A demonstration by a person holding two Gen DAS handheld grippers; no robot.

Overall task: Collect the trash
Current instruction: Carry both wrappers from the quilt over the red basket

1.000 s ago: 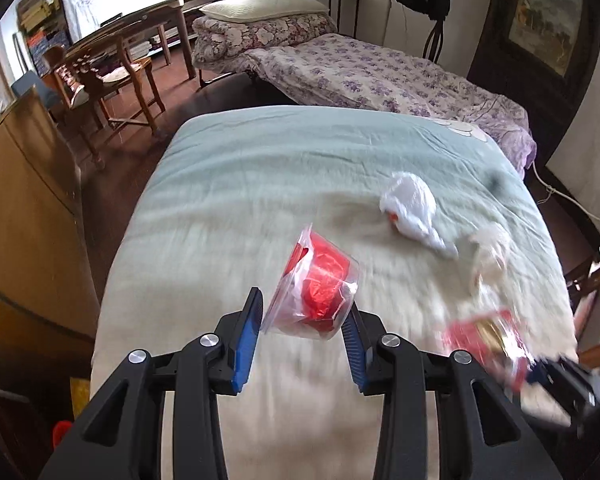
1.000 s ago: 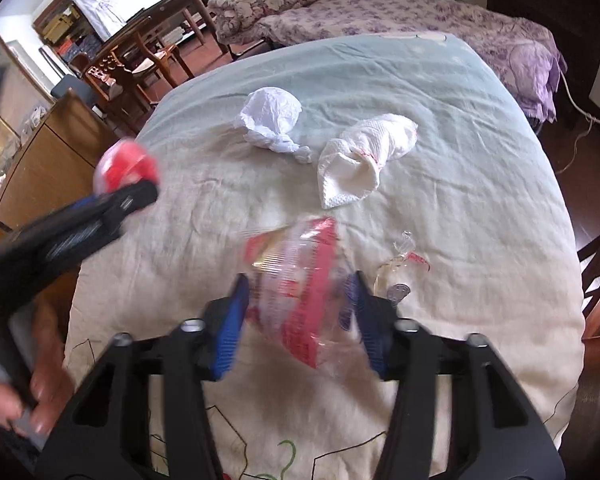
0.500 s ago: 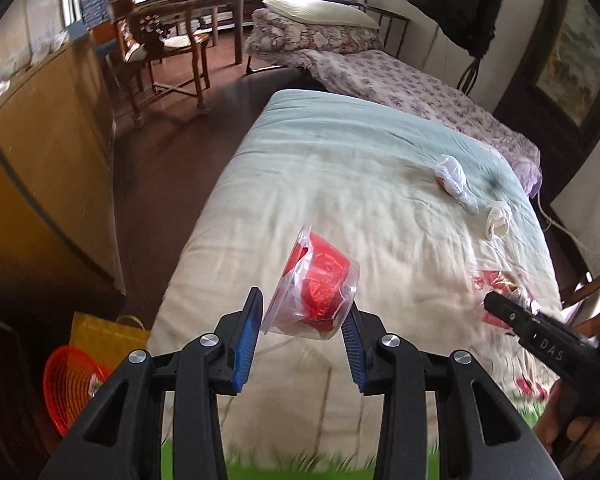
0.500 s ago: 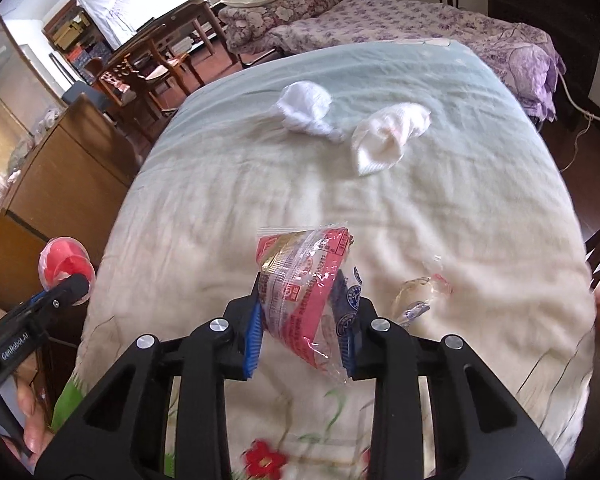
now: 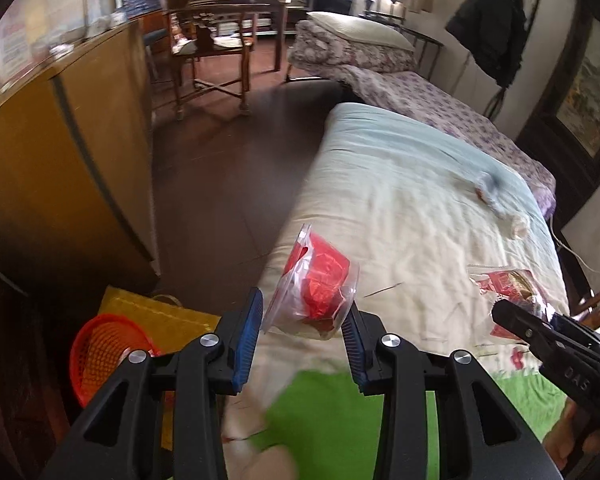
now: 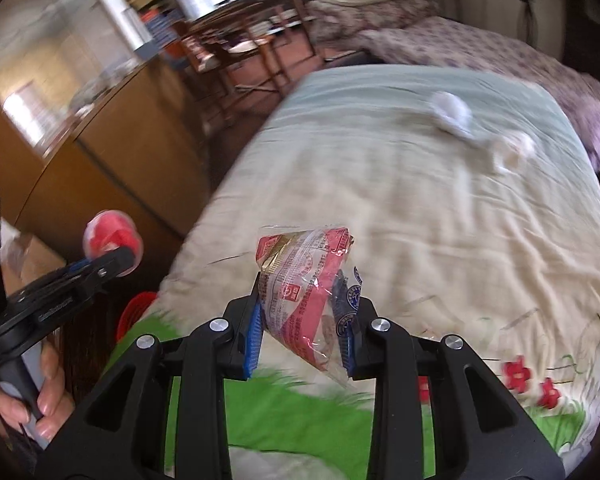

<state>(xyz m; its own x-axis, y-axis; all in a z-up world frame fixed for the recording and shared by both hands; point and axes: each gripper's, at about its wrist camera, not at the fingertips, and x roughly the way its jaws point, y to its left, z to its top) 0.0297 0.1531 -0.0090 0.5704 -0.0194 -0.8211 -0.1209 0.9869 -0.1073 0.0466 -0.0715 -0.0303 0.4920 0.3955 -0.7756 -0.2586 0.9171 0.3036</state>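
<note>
With the left claw (image 5: 302, 334) pinching a cup (image 5: 314, 286) over the bed (image 5: 400, 184) edge and the right claw (image 6: 300, 320) pinching a wrapper (image 6: 304, 280), either slick piece may slip short of the basket (image 5: 100, 352) on the floor.

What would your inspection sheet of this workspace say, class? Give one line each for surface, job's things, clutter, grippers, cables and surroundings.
Surface: bed under a cream and pale green quilt, rumpled.
Job's things: clear cup with red contents and red snack wrapper, both lifted; white crumpled wad and white cloth piece lying on the quilt; orange basket on the floor.
Clutter: yellow bag beside the basket.
Grippers: left gripper shut on the cup; right gripper shut on the wrapper.
Cables: white cord off the bed's far side.
Surroundings: wooden cabinet, chair, second bed.
</note>
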